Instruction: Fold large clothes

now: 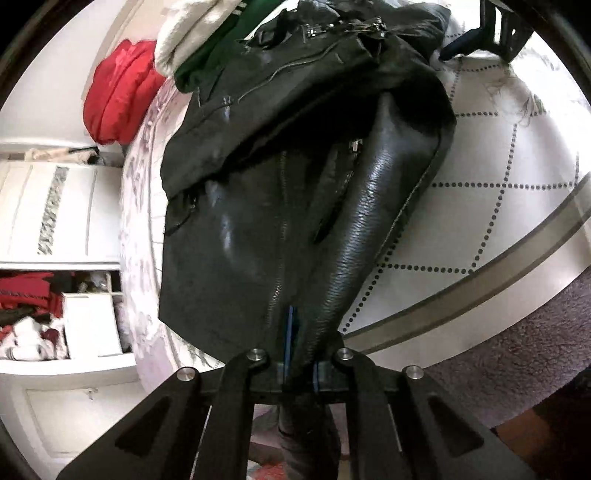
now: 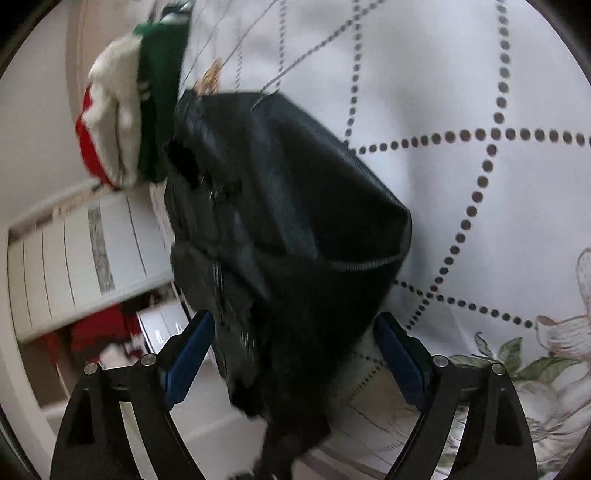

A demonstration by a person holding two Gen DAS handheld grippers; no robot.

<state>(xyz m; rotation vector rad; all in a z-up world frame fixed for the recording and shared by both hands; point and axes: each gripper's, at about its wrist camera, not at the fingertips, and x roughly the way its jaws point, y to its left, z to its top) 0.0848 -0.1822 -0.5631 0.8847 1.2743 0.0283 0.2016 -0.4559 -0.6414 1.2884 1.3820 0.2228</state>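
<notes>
A black leather jacket [image 1: 258,221] with metal zips lies along a white bedcover [image 1: 498,166] printed with dotted diamonds. My left gripper [image 1: 301,343] is shut on the jacket's near edge beside the zip, and the leather rises from the bed into its blue pads. In the right wrist view the bunched far part of the jacket [image 2: 288,206] hangs between the fingers of my right gripper [image 2: 295,350]. That gripper is open, its blue pads [image 2: 188,350] standing wide on either side of the leather. Part of the right gripper [image 1: 476,40] also shows at the top right of the left wrist view.
A pile of white and green clothes [image 1: 192,33] and a red garment [image 1: 118,92] lie at the bed's far left. White cupboards [image 1: 55,214] and an open shelf of clothes [image 1: 29,314] stand left of the bed. Brownish carpet [image 1: 480,350] lies beyond the bed's edge.
</notes>
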